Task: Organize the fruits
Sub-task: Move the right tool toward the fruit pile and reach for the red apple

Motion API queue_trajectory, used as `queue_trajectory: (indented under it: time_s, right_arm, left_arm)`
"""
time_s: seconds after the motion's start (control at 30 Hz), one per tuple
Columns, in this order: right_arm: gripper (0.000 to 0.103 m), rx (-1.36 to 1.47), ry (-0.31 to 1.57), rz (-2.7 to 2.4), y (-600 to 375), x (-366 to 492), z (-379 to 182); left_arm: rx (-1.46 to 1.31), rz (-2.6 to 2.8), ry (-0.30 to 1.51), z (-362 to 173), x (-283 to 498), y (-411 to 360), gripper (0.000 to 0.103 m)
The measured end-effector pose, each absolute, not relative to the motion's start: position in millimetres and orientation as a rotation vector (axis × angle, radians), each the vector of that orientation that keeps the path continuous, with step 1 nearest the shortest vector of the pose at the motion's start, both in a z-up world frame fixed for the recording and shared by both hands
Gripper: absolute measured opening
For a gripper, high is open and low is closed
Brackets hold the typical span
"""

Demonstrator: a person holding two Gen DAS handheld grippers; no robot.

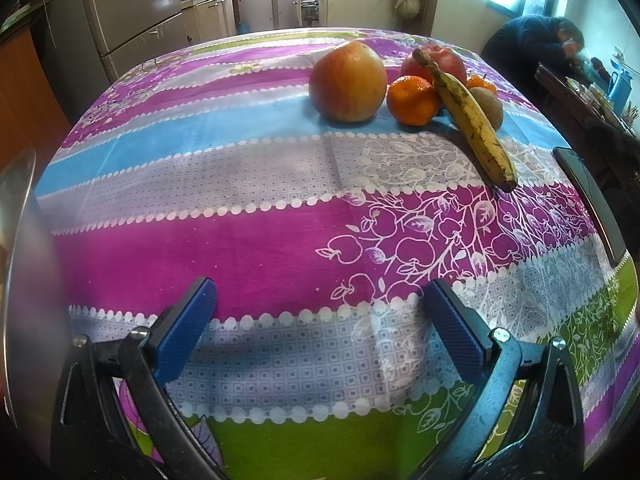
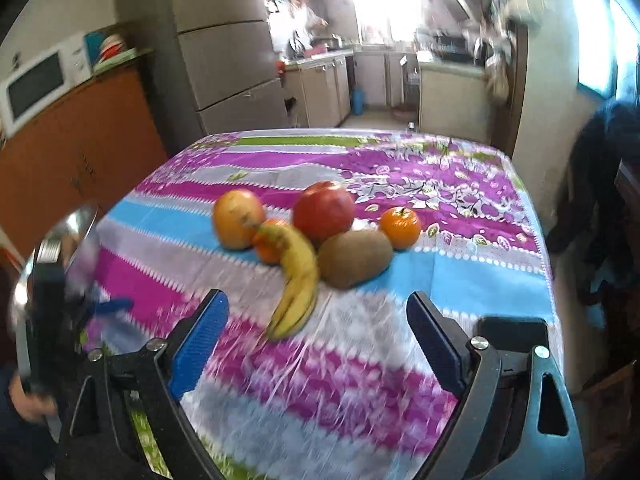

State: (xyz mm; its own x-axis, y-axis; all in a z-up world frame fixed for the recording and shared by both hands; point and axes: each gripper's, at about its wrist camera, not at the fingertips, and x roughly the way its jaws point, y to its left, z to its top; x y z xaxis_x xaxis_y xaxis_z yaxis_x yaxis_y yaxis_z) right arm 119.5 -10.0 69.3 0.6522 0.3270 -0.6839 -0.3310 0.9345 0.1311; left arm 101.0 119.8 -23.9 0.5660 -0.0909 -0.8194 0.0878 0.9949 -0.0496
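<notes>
The left gripper (image 1: 320, 320) is hovering low over the striped tablecloth (image 1: 240, 216) at the bottom of the frame, its blue-padded jaws spread wide with nothing between them. The right gripper (image 2: 318, 340) is likewise sitting at the bottom of its blurred view, jaws spread apart and empty.

The fruits are lying in a cluster on the blue stripe, in the upper right of the left wrist view and mid-frame in the right wrist view. A yellow-red apple (image 1: 348, 81) is standing at the cluster's left, with a mandarin (image 1: 413, 100) just beside it. A spotted banana (image 1: 472, 118) is leaning across the group, its tip reaching toward the lower right, partly hiding a red apple (image 1: 440, 60), a kiwi (image 1: 490, 106) and a second mandarin (image 1: 480, 82) behind it. In the right wrist view the banana is lying nearest the gripper, between it and the other fruits.

A shiny metal bowl (image 2: 56, 240) is showing at the left edge of that view, and a dark phone (image 1: 592, 200) is lying at the table's right edge. A person in dark clothing (image 1: 536, 40) is sitting in the upper right, beyond the table.
</notes>
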Motion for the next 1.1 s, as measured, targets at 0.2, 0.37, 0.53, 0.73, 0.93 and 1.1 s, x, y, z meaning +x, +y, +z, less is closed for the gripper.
queue_trajectory:
  time_s: [0.2,0.37,0.53,0.73,0.93,1.1]
  right_arm:
    - [0.077,-0.015,0.83,0.433,-4.8,159.0,60.1]
    - [0.073,-0.122,0.856,0.516,37.4,150.5,48.0]
    - [0.073,-0.103,0.915,0.453,42.6,163.2,26.8]
    - [0.073,-0.063,0.823,0.495,32.7,149.5,49.3]
    - [0.073,-0.033,0.872,0.35,-8.8,188.4,45.7]
    - [0.075,-0.081,0.94,0.39,-14.1,213.0,27.3]
  left_arm:
    - [-0.004,-0.106,0.963,-24.0,101.0,119.4,0.103]
    - [-0.004,-0.107,0.963,-23.8,100.8,119.0,0.103]
    - [-0.003,-0.106,0.963,-23.8,100.7,118.9,0.103]
    - [-0.003,-0.107,0.963,-23.7,100.8,118.2,0.103]
    - [-0.003,-0.11,0.963,-23.4,100.9,117.8,0.103]
    - [-0.007,-0.116,0.96,-23.2,101.0,118.8,0.103]
